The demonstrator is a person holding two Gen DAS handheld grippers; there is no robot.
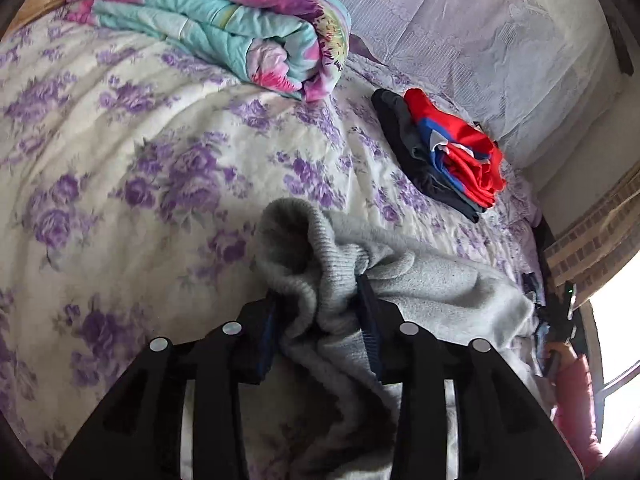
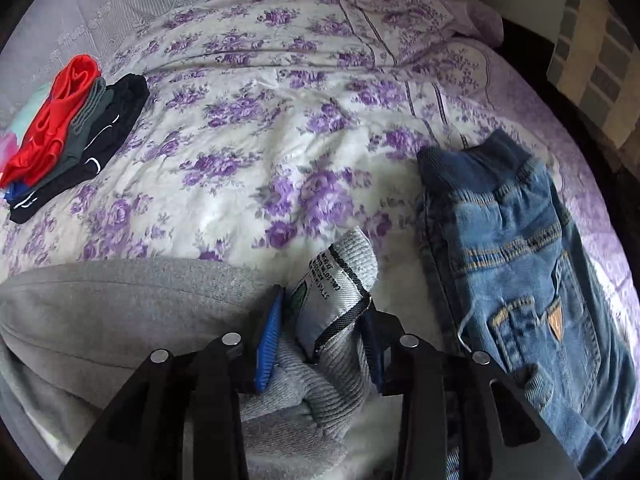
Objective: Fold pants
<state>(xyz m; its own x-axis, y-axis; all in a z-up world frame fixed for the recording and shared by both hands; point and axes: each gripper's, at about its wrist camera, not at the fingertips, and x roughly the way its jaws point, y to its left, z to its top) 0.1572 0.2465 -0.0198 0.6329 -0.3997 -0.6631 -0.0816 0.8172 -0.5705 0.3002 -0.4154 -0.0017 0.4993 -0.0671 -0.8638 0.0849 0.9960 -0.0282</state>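
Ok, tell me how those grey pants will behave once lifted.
Likely floppy: the grey pants bunch and sag between both tongs. Probably light, being soft knit. Unlikely to slip; the ribbed band looks grippy.

Grey pants (image 1: 420,280), purple-flowered white bedspread (image 1: 120,160), blue jeans (image 2: 520,260), red-and-black clothes pile (image 1: 448,148)

Soft daylight fills both fisheye views, with a blown-out white window (image 1: 616,340) glaring at the left wrist view's right edge, dark vignetted corners, strongly curved edges, slight overall softness, and mild motion blur on the jeans (image 2: 520,264).
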